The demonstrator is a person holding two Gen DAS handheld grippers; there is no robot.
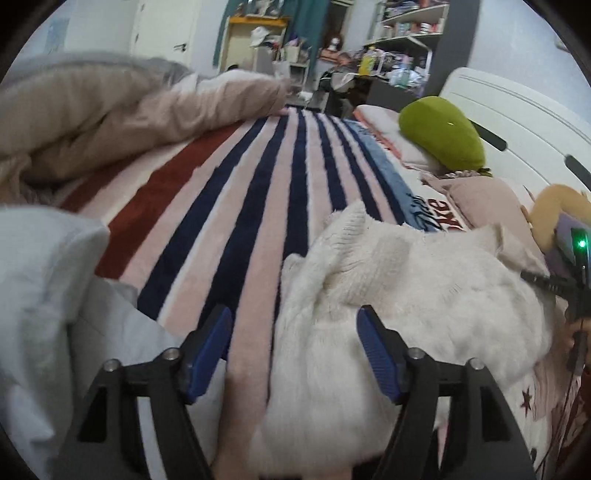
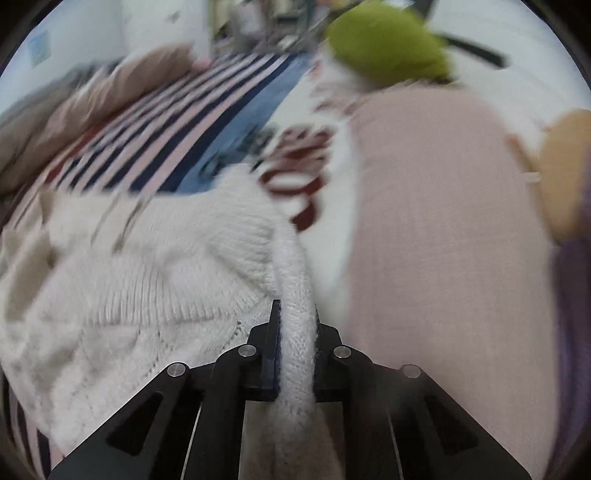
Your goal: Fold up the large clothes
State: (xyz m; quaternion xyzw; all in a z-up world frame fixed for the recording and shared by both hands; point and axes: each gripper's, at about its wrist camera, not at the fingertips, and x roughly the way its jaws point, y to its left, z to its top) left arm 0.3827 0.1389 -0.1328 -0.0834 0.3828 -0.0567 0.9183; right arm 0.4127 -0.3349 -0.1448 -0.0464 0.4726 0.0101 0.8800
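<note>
Across the upper half of your left wrist view runs the striped blanket [image 1: 236,206], its pink, navy and red bands reaching back to a cluttered shelving unit [image 1: 402,33] at the top of the frame; your right wrist view is smeared with motion and shows none of that room clearly. A beige duvet [image 1: 122,110] is heaped at upper left, and a green cushion [image 1: 443,133] sits at upper right against the white headboard [image 1: 524,122]. Only the right wrist view shows the broad pink pillow [image 2: 443,221] filling its right half.

The white knit sweater [image 1: 406,295] lies crumpled on the blanket at lower right of your left view and lower left of your right view. It is fluffy, cream-white, with ribbing and a cable pattern visible in the right view.

Your left gripper [image 1: 293,350] is spread wide with blue pads, hovering over the sweater's left edge and grasping nothing. Your right gripper [image 2: 295,332] is clenched on a rolled, rope-like strip of the sweater at bottom centre.
</note>
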